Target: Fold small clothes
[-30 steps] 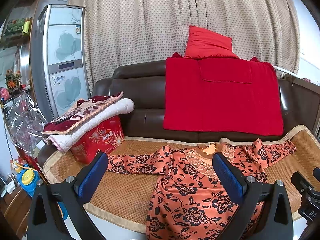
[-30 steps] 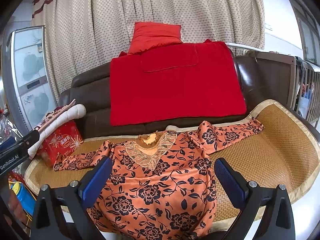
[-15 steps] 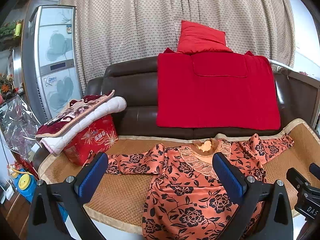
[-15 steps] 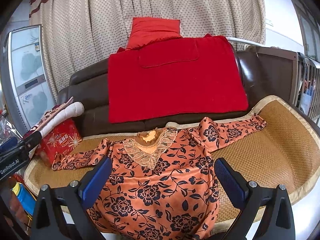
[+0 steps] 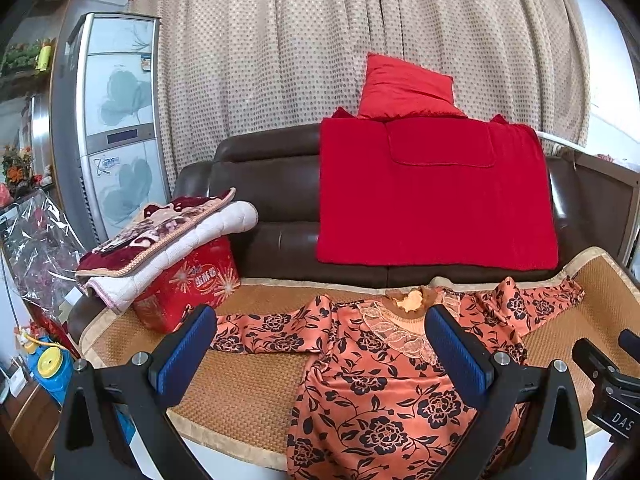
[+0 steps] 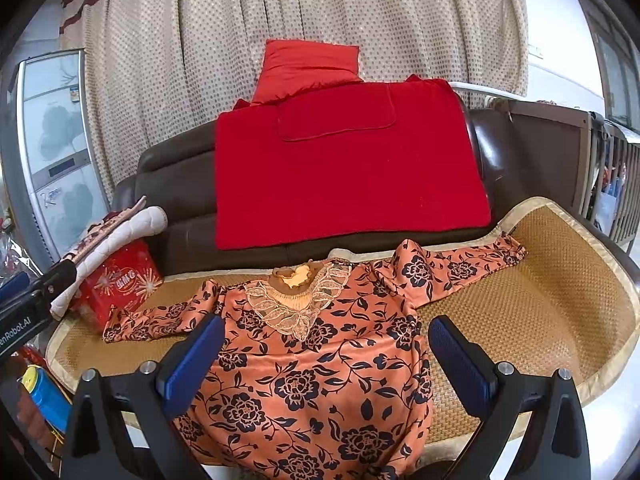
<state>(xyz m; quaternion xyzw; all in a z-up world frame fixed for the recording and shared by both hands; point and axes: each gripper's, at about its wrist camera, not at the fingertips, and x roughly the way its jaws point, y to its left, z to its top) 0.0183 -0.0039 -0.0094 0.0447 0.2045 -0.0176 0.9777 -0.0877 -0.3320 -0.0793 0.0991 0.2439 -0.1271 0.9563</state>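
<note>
Left gripper (image 5: pixel 320 354): jaws spread wide, nothing between the blue pads (image 5: pixel 186 350), held level above the mat's front edge. Right gripper (image 6: pixel 326 360): likewise parted and empty, aimed at the sofa (image 6: pixel 180 200). Orange floral blouse (image 6: pixel 312 368) lies flat on the woven mat (image 6: pixel 540 308), sleeves out sideways, hem hanging over the front edge.

Bright, even daylight, sharp focus, strong fisheye bending and dark corners.
</note>
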